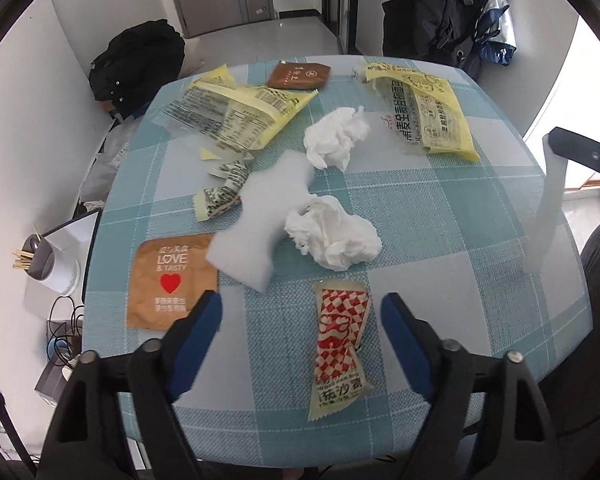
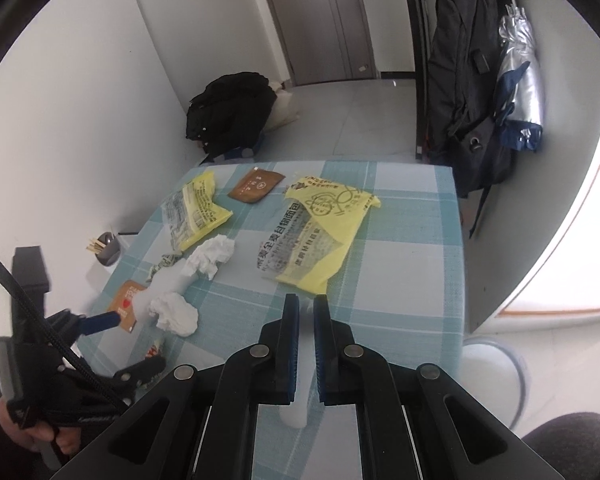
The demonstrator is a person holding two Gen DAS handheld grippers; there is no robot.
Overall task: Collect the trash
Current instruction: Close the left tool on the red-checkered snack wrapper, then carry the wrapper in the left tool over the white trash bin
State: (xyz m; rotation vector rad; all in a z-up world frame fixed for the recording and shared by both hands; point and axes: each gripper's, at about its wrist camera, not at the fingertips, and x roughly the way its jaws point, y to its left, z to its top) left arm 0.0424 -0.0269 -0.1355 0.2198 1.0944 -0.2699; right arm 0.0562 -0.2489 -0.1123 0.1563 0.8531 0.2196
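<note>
we're barely into this one by the look of it. nearly all the trash is on the table (image 1: 480,240) yet: two yellow wrappers (image 1: 236,116) (image 1: 424,112), a small brown packet (image 1: 298,75) at the far edge, two tissue balls (image 1: 336,138) (image 1: 332,238), torn wrapper scraps (image 1: 222,188), a white foam piece (image 1: 260,220), the brown "love & tasty" packet (image 1: 168,280) and a red-checked sachet (image 1: 340,336). no bin or bag shows in either view, so we can't tell what's already been collected.

our right gripper (image 2: 306,304) is clenched on a thin white strip (image 2: 300,392), which hangs below the jaws, so that's one piece picked up. the nearer yellow wrapper sits just past its fingertips.

our left gripper (image 1: 302,312) is released, jaws wide apart with nothing pressed between the pads. the sachet lies right between and just ahead of its fingers, a bit closer to the right finger, flat on the cloth. the "love & tasty" packet is just outside the left finger, and the near tissue ball is a little further ahead. we reckon the sachet is the next grab, and it being flat may make pinching it fiddly.
</note>
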